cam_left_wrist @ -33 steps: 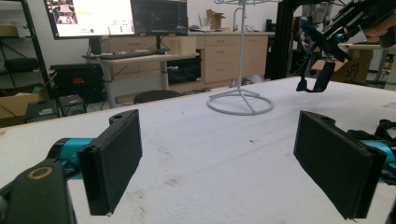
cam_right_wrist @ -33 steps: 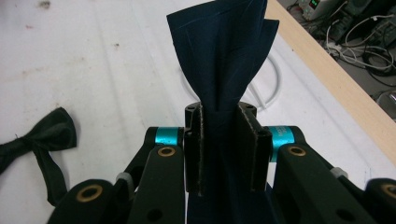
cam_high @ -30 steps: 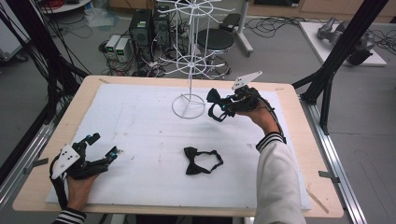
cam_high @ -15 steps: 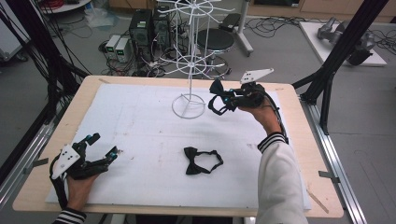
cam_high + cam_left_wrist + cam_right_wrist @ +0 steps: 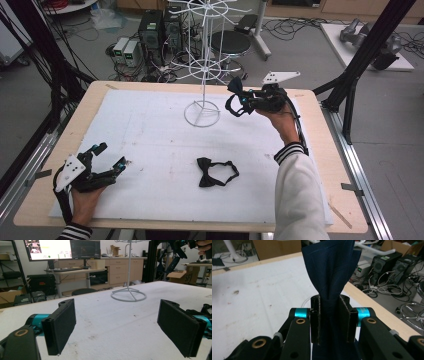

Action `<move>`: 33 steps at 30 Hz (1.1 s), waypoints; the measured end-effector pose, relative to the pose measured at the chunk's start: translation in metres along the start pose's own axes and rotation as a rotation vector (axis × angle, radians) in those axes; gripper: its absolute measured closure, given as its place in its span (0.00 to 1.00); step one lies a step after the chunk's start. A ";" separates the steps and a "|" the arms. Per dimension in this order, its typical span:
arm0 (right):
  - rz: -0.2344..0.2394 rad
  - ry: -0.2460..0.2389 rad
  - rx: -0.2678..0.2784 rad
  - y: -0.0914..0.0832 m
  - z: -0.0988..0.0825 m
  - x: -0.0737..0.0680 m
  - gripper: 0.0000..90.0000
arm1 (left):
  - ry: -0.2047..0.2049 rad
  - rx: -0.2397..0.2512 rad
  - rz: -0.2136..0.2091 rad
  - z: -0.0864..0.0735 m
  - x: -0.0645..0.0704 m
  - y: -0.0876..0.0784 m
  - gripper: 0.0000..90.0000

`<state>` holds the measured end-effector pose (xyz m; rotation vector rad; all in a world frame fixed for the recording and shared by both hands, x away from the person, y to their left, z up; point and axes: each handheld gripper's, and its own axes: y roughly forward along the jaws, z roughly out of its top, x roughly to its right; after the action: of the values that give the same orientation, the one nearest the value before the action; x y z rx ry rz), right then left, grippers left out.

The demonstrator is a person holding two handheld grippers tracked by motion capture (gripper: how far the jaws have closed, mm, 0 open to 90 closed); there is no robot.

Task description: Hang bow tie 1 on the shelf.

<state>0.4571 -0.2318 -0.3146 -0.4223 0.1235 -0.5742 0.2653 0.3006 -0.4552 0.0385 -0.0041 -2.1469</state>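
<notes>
No lettering can be read for certain. The cardboard box (image 5: 184, 277) in the left gripper view bears dark print too small and cut off to make out.

Even, soft overhead room light; faint shadows on white foam-covered table (image 5: 150, 135). High view soft, low detail. Gripper views: near black jaw pads slightly blurred, bright monitor glare far back.
</notes>
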 end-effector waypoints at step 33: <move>-0.165 0.100 0.166 -0.011 0.010 -0.005 0.81 | 0.000 0.000 0.000 0.000 0.000 0.000 0.18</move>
<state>0.4500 -0.2335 -0.3008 -0.2432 0.1365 -0.7626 0.2653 0.3006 -0.4552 0.0381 -0.0043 -2.1465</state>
